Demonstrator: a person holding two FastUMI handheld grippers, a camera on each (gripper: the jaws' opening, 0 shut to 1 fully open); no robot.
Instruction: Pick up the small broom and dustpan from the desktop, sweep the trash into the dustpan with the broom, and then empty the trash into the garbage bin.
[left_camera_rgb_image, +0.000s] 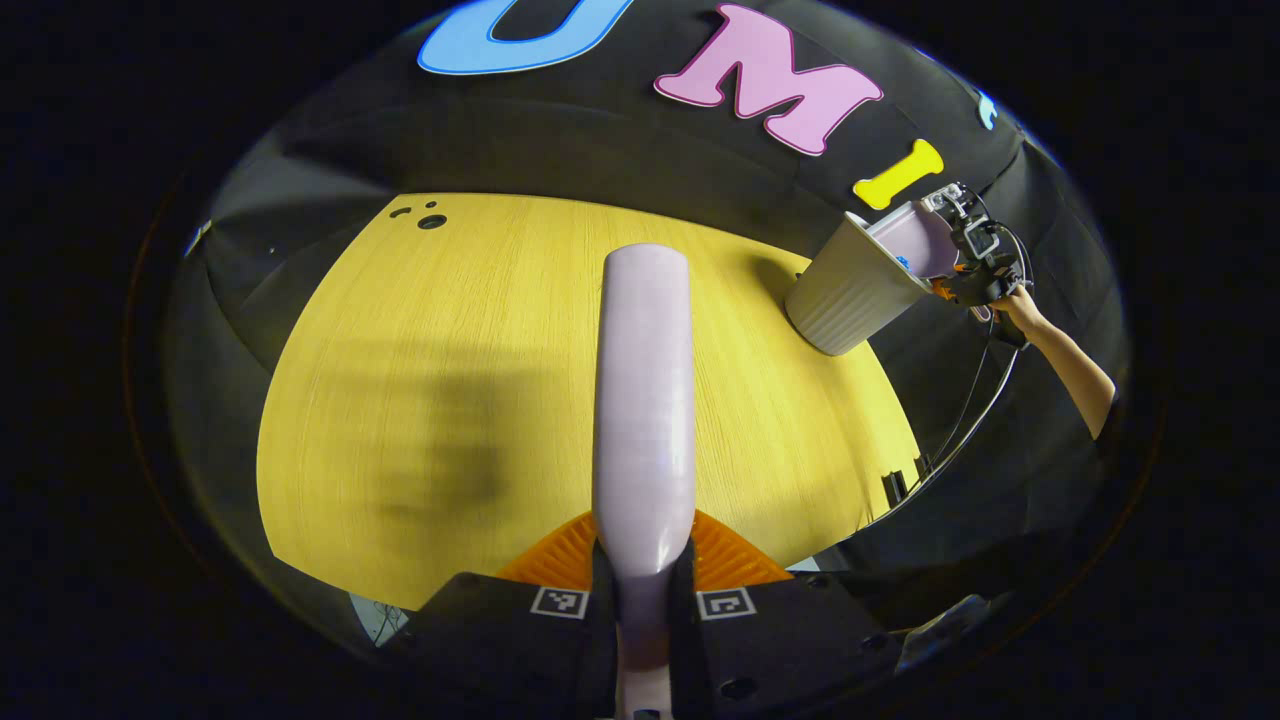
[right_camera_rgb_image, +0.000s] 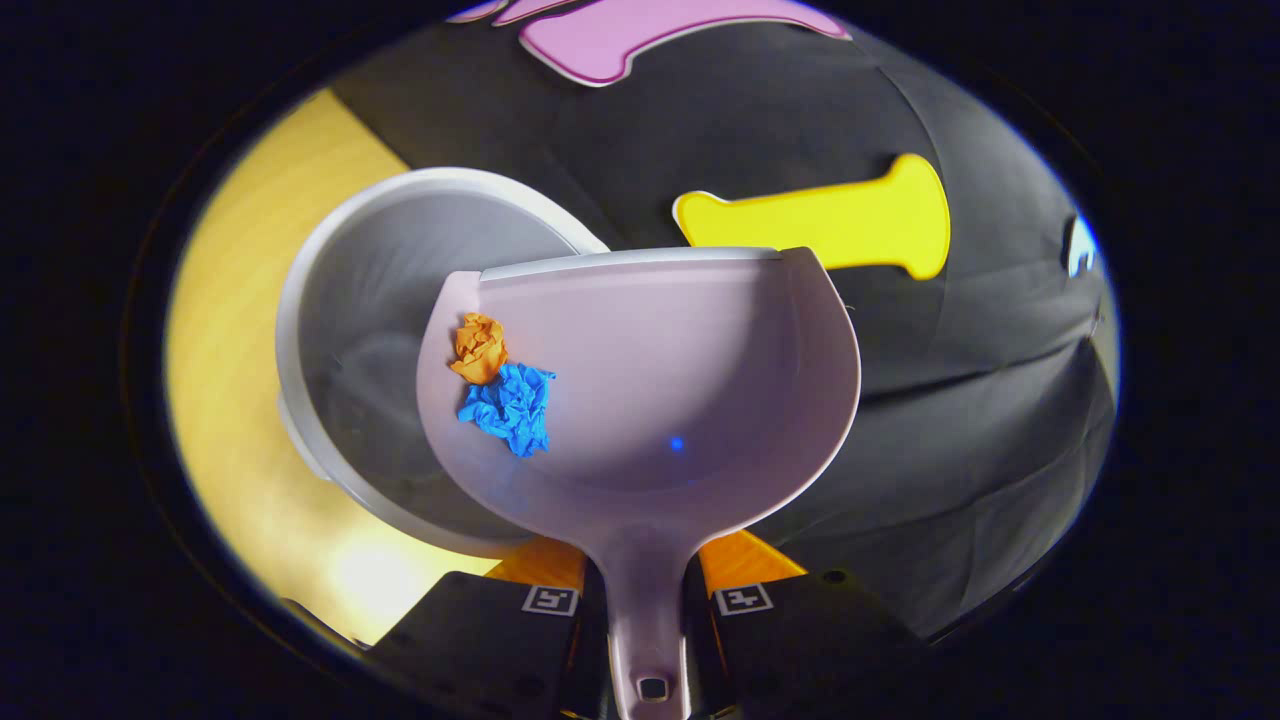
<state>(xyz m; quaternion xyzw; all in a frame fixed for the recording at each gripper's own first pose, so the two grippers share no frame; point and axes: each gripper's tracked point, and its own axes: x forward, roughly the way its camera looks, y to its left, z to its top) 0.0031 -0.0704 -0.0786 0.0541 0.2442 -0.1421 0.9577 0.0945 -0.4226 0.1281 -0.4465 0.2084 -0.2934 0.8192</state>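
Observation:
In the left gripper view, my left gripper (left_camera_rgb_image: 642, 600) is shut on the pale lilac broom (left_camera_rgb_image: 643, 400), which points forward above the yellow desktop (left_camera_rgb_image: 420, 400). At the right of that view stands the grey ribbed garbage bin (left_camera_rgb_image: 850, 290), with the lilac dustpan (left_camera_rgb_image: 915, 240) held over its rim by the other gripper (left_camera_rgb_image: 975, 255) and a hand. In the right gripper view, my right gripper (right_camera_rgb_image: 645, 610) is shut on the handle of the dustpan (right_camera_rgb_image: 680, 400), held over the open bin (right_camera_rgb_image: 370, 330). A crumpled orange paper (right_camera_rgb_image: 480, 347) and a crumpled blue paper (right_camera_rgb_image: 510, 407) lie against its left wall.
The bin stands near the desktop's far right edge, close to the black cloth wall (left_camera_rgb_image: 600, 150). Small dark holes (left_camera_rgb_image: 430, 220) mark the desktop's far left corner. A cable (left_camera_rgb_image: 975, 400) hangs from the far gripper down to the table's right edge.

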